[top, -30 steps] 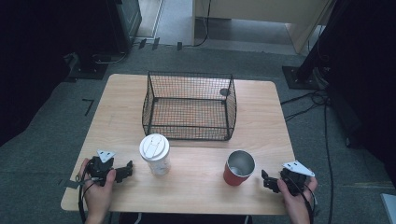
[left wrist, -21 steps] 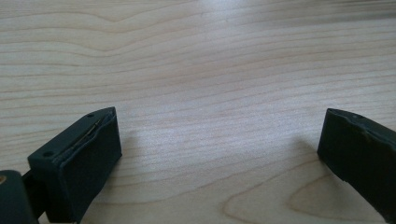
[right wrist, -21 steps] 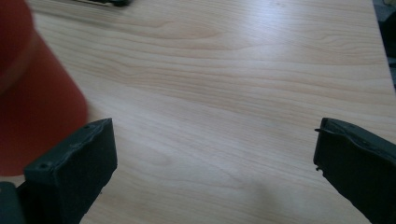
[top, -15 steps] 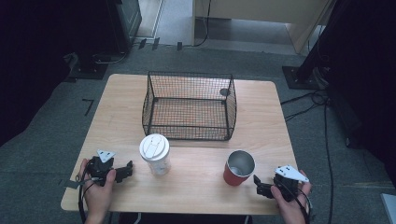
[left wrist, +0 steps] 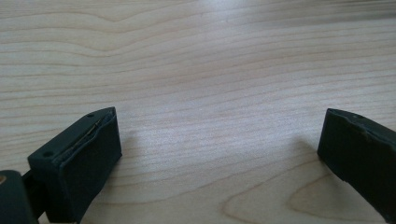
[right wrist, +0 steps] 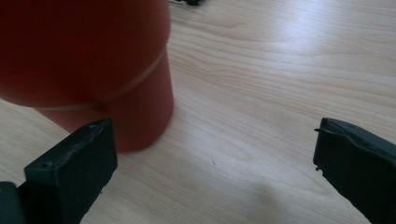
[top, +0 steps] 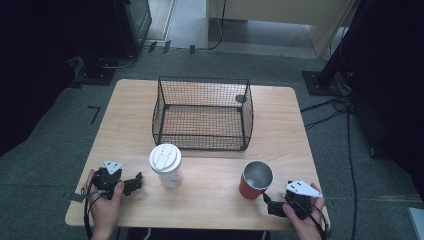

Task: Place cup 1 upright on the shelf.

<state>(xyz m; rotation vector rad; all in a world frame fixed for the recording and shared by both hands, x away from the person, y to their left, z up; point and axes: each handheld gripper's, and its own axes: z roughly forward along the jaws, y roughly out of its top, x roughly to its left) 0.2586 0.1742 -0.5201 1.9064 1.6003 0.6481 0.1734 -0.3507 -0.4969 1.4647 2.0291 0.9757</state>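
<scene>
Cup [top: 255, 179], red, open-topped, near counter's [top: 210, 210] front-right corner: likely light, rigid, slick; grip mid-wall. Right tongs [top: 270, 205] apart, just beside it; left tongs [top: 136, 182] apart, empty.

red cup [right wrist: 88, 70] cropped above (blurred close)

The bench [top: 125, 115] is pale wood with a smooth, faintly glossy grain; just beside the right hand-held gripper [top: 272, 206], of matt black plastic, the red cup [top: 256, 180] looks matt outside, shiny metal within; farther off, a black wire basket [top: 202, 114].
</scene>
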